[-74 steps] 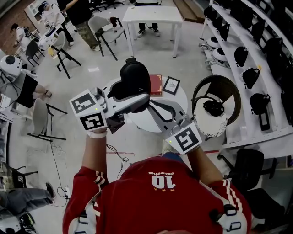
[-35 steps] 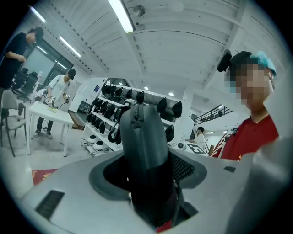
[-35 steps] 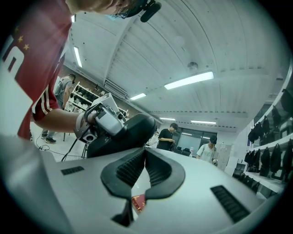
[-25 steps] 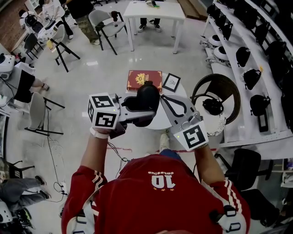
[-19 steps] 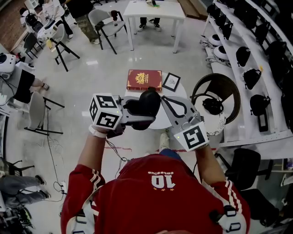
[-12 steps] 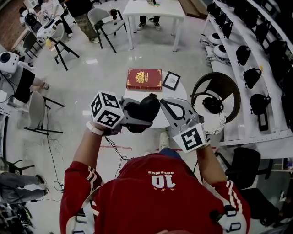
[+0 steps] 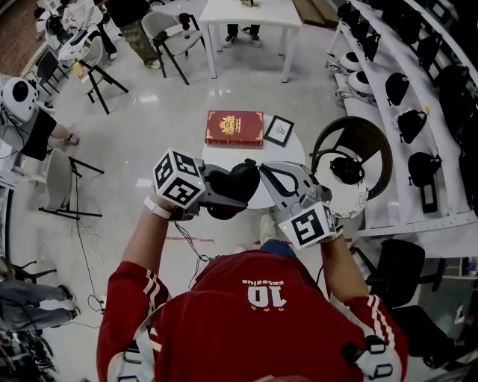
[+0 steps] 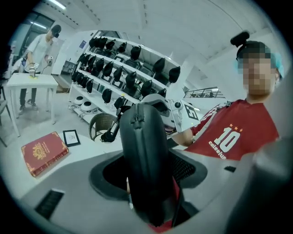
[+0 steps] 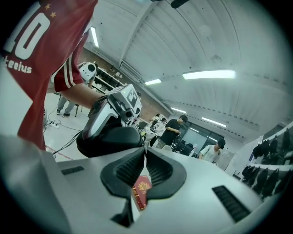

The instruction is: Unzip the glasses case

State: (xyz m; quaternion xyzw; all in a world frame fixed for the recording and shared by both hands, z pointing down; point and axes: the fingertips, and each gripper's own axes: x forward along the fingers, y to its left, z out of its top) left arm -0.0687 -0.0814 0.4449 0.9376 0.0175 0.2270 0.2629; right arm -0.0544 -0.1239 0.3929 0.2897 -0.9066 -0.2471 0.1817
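A black hard glasses case (image 7: 237, 181) hangs in the air over the near edge of a small round white table (image 7: 293, 155). My left gripper (image 7: 233, 191) is shut on it across its width. In the left gripper view the case (image 8: 149, 155) stands on edge between the jaws, its zipper (image 8: 135, 119) running up over the top. My right gripper (image 7: 258, 171) comes in from the right with its jaws closed, and their tips touch the case's end. In the right gripper view the pads (image 9: 132, 167) meet beside the case (image 9: 110, 139). Whether a zipper pull is pinched does not show.
A red book (image 7: 234, 127) and a small framed picture (image 7: 279, 130) lie on the table's far side. To the right stand a round wicker chair (image 7: 373, 145) holding headphones and shelves (image 7: 418, 89) of black gear. A white table (image 7: 250, 22), chairs and people are farther off.
Both grippers and the case have sunk and drawn in toward my body. The case no longer overlaps the red book. The left gripper has tipped downward.
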